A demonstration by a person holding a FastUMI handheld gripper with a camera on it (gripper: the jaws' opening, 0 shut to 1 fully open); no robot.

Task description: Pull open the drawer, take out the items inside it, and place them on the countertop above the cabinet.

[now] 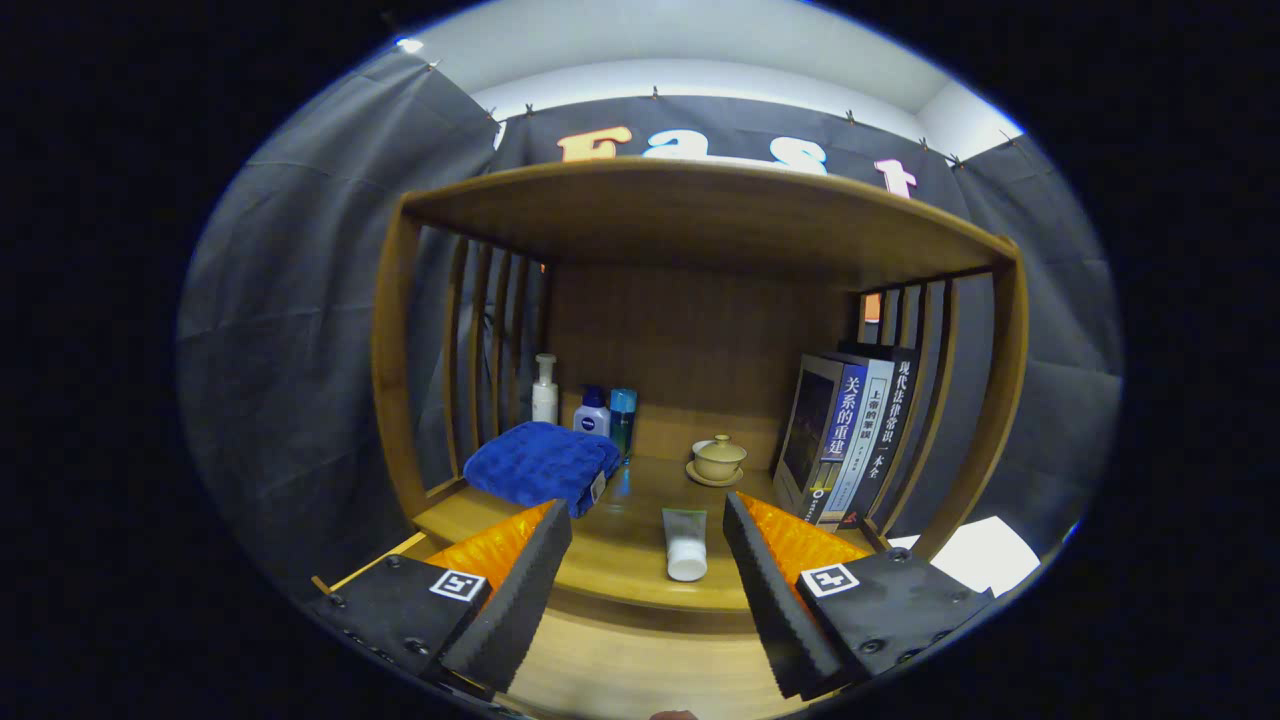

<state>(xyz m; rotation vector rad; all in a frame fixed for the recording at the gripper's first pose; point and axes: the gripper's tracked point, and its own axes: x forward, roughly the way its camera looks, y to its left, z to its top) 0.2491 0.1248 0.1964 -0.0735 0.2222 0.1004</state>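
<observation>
My gripper (648, 530) stands open in front of a wooden cabinet, nothing between its fingers. Just ahead, between the fingertips, a small tube with a white cap (686, 545) lies on the wooden countertop (625, 570), cap toward me. Below the countertop's front edge I see a pale wooden surface (630, 670) near the fingers; I cannot tell whether it is the drawer's inside or its front.
On the countertop: a folded blue towel (543, 464) at the left, several bottles (590, 410) behind it, a lidded cup on a saucer (717, 459) at the back, upright books (845, 440) on the right. Slatted wooden sides and a shelf (700, 210) overhead close in the space.
</observation>
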